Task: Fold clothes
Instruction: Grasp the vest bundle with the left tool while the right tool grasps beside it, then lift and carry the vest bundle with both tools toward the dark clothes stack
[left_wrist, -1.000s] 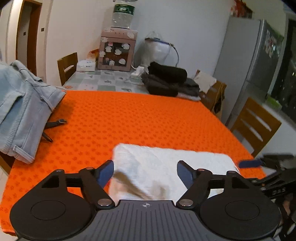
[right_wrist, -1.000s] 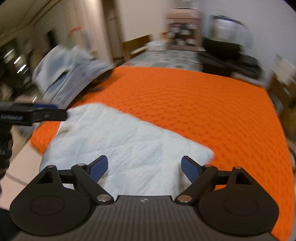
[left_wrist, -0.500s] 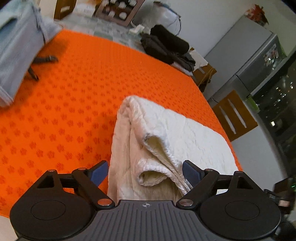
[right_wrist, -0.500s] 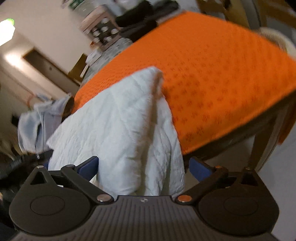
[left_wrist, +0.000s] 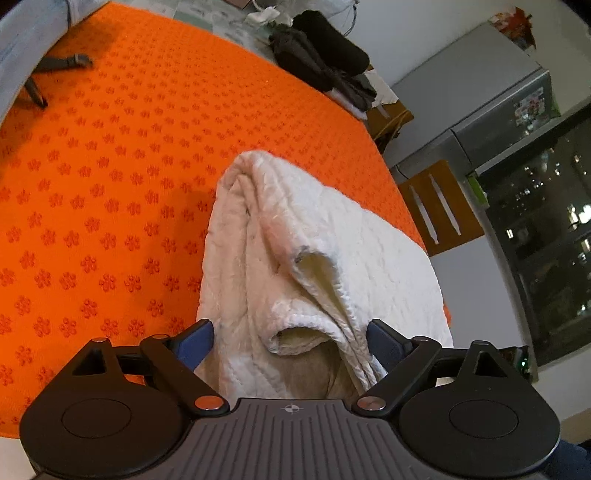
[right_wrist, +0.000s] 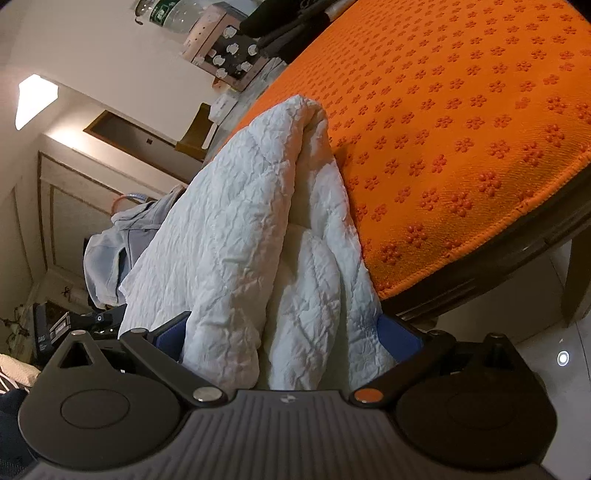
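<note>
A white quilted garment (left_wrist: 295, 251) lies folded at the near edge of the orange table cover (left_wrist: 110, 166). Its near end bunches up between the blue pads of my left gripper (left_wrist: 290, 341), whose jaws stand wide with the cloth between them. In the right wrist view the same white garment (right_wrist: 240, 229) hangs off the table edge and fills the space between the pads of my right gripper (right_wrist: 288, 332), also wide apart. Neither pair of pads visibly pinches the cloth.
Light blue jeans (left_wrist: 26, 44) lie at the far left of the table and show in the right view (right_wrist: 118, 251). Dark folded clothes (left_wrist: 321, 62) sit at the far end. A wooden chair (left_wrist: 439, 206) and a grey fridge (left_wrist: 491, 103) stand to the right.
Both grippers have dropped to the near table edge and tilted. The flat white garment has been bunched and drawn over the edge, and now sits between both pairs of pads.
</note>
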